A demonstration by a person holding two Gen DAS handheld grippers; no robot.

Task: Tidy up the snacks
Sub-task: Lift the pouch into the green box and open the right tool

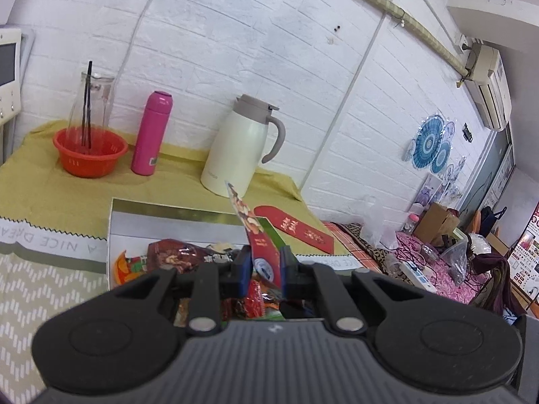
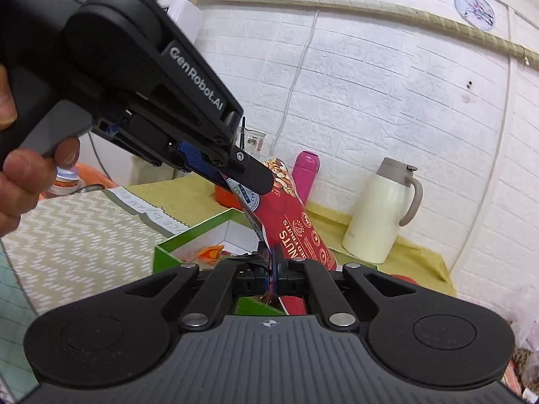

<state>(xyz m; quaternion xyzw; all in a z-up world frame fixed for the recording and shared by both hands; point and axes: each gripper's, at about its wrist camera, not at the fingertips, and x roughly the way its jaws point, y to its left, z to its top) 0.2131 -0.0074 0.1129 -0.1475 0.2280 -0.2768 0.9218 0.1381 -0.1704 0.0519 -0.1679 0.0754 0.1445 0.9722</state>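
Note:
A red packet of mixed nuts is held in the air above an open green-and-white box of snacks. My right gripper is shut on the packet's lower edge. My left gripper comes in from the upper left and its fingers sit on either side of the packet's upper end. In the left wrist view the packet stands edge-on between my left gripper's blue pads, which are a little apart with a gap on the right side. Several wrapped snacks lie in the box below.
On the yellow-green cloth at the back stand an orange bowl with a glass carafe, a pink flask and a white thermos jug. A red envelope lies right of the box. A cluttered bed is to the right.

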